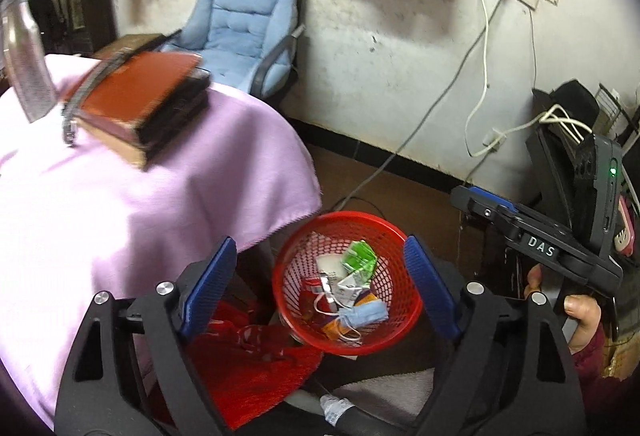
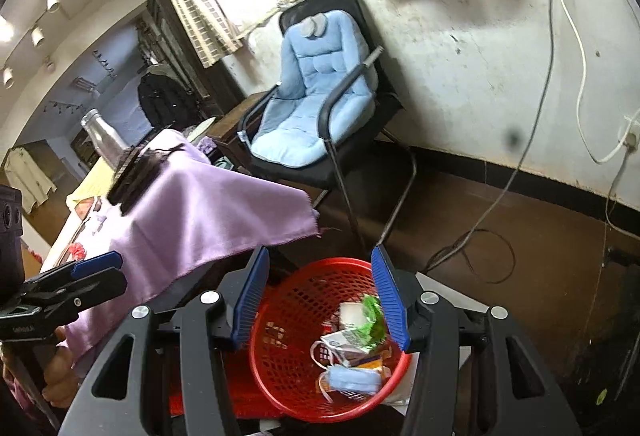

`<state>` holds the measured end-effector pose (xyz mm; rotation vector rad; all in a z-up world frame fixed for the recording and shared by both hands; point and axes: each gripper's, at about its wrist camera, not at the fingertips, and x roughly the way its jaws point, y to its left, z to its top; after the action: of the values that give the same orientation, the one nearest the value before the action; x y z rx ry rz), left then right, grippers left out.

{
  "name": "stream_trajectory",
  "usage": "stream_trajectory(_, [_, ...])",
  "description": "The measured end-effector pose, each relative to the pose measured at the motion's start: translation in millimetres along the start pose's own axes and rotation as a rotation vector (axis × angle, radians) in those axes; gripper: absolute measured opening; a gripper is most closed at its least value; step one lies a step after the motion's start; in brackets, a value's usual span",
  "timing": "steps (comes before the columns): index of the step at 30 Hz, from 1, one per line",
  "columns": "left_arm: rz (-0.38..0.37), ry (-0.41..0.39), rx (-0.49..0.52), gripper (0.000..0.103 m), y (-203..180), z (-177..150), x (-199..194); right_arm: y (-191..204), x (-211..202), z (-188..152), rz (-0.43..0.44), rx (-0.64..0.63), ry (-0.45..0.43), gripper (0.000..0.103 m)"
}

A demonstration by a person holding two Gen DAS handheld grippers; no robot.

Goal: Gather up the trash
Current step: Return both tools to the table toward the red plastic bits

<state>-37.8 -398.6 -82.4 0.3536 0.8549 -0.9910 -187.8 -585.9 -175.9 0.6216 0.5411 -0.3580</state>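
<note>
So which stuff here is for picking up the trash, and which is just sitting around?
For the trash job:
- red basket
- blue face mask in it
- green wrapper in it
- left gripper, open, nothing between its jaws
- right gripper, open and empty

Just lying about:
- brown book on the purple cloth
- metal bottle
- blue cushioned chair
- wall cables

The red basket (image 1: 404,310) is glossy plastic mesh. Matt lilac cloth (image 1: 120,204) drapes the worktop. The bottle (image 2: 102,136) looks like brushed metal; the chair cushion (image 2: 316,92) is soft quilted fabric.
</note>
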Motion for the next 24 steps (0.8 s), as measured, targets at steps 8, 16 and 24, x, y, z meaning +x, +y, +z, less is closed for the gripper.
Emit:
stream_trajectory(8, [0.041,-0.101,-0.053,0.085,20.8,-6.5,-48.1,43.1,-22.9,9.7,0.034,-0.089,-0.043,0.058])
stream_trajectory(16, [0.076,-0.205,-0.097,0.088,38.4,-21.2,-98.7,90.8,-45.7,13.2,0.07,-0.191,-0.08,0.063])
stream_trajectory(24, [0.128,-0.316,-0.164,0.091,67.3,-49.7,-155.0,150.5,-61.9,12.7,0.134,-0.293,-0.101,0.067])
